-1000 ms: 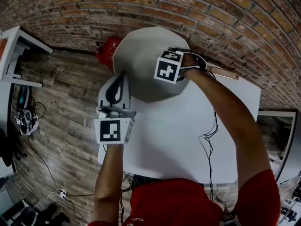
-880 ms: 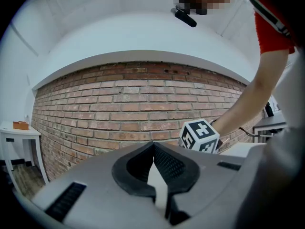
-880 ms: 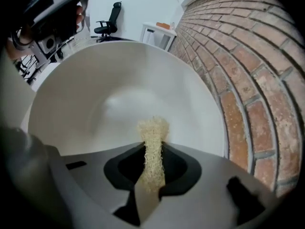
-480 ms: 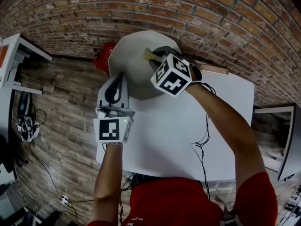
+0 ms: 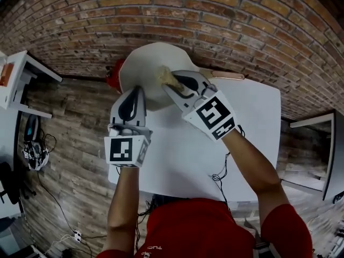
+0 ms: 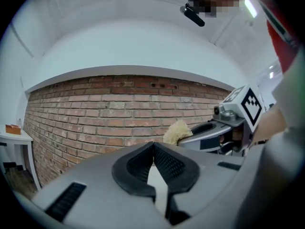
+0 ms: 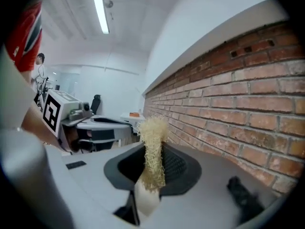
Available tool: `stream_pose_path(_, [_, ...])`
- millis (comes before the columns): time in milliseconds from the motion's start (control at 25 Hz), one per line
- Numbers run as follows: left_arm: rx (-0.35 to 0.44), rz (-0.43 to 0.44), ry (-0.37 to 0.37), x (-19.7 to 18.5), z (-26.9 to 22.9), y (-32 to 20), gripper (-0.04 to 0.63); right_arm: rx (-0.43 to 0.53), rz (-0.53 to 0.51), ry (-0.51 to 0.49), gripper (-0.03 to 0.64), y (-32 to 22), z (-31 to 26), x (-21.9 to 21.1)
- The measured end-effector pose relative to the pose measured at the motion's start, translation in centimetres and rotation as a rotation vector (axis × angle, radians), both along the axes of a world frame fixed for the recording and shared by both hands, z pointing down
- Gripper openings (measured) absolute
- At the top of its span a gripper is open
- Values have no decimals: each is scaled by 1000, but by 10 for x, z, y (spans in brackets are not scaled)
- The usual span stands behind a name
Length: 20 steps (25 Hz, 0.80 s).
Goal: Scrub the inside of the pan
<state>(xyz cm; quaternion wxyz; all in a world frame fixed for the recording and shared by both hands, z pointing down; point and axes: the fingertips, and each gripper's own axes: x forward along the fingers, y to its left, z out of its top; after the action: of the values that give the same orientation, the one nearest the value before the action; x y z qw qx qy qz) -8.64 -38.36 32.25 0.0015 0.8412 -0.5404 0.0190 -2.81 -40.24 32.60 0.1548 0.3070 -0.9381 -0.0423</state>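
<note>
The pan (image 5: 142, 63) is a wide pale grey round one; in the head view it lies at the far edge of the white table (image 5: 247, 122) and reaches out past it. My left gripper (image 5: 135, 89) sits at the pan's near left rim, jaws closed with a pale sliver between them (image 6: 153, 144). My right gripper (image 5: 169, 83) is shut on a tan fibrous scrubber (image 5: 165, 76), whose tuft is over the pan's inside near its middle. The scrubber (image 7: 153, 147) stands up between the right jaws. From the left gripper view the scrubber (image 6: 177, 131) shows to the right. Neither gripper view shows the pan.
A brick wall (image 5: 226, 20) runs close behind the pan. A wooden handle (image 5: 228, 75) lies at the table's far edge to the pan's right. A red object (image 5: 113, 77) sits on the wooden floor below the pan. A white table (image 5: 21, 79) stands at far left.
My right gripper has swung from the pan's right side toward the middle, turning so the scrubber now shows over the pan. The left gripper has stayed at the near rim.
</note>
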Motion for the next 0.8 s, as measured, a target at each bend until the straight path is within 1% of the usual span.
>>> stream_pose_path(120, [32, 16, 16, 12, -15, 14, 14, 32, -14, -85, 87, 26, -18, 7])
stream_pose_path(280, [62, 36, 50, 27, -32, 36, 14, 45, -3, -187, 87, 52, -32, 25])
stream_pose_path(400, [77, 56, 65, 38, -41, 52, 14, 63, -15, -246, 87, 70, -40, 32])
stream_pose_path(640, [90, 94, 39, 60, -49, 77, 14, 61, 0, -367, 86, 93, -53, 45])
stream_pose_path(800, [90, 104, 30, 69, -49, 88, 14, 56, 10, -374, 86, 105, -48, 57])
